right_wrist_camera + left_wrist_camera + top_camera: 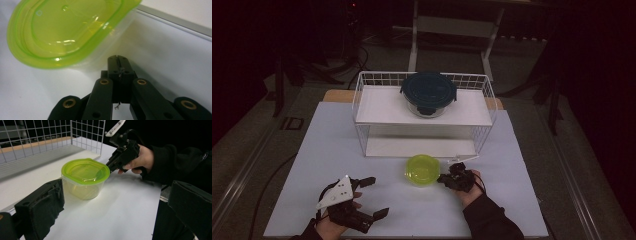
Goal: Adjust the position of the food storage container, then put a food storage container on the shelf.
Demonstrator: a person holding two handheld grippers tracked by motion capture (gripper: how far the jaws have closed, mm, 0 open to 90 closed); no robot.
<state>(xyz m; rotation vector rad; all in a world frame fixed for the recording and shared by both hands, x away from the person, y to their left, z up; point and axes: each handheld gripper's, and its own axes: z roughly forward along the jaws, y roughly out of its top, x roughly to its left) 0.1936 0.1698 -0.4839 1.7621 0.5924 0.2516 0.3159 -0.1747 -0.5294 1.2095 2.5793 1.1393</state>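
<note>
Right claw [443, 178] prob. closed by green-lidded tub [422, 170], white table [332, 150].

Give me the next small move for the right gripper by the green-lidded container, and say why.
Probably open the right gripper before advancing. Its jaws are pressed together, tips just short of the green-lidded container, so it cannot take the lid's rim as it is. The left gripper is open and stands well off.
</note>
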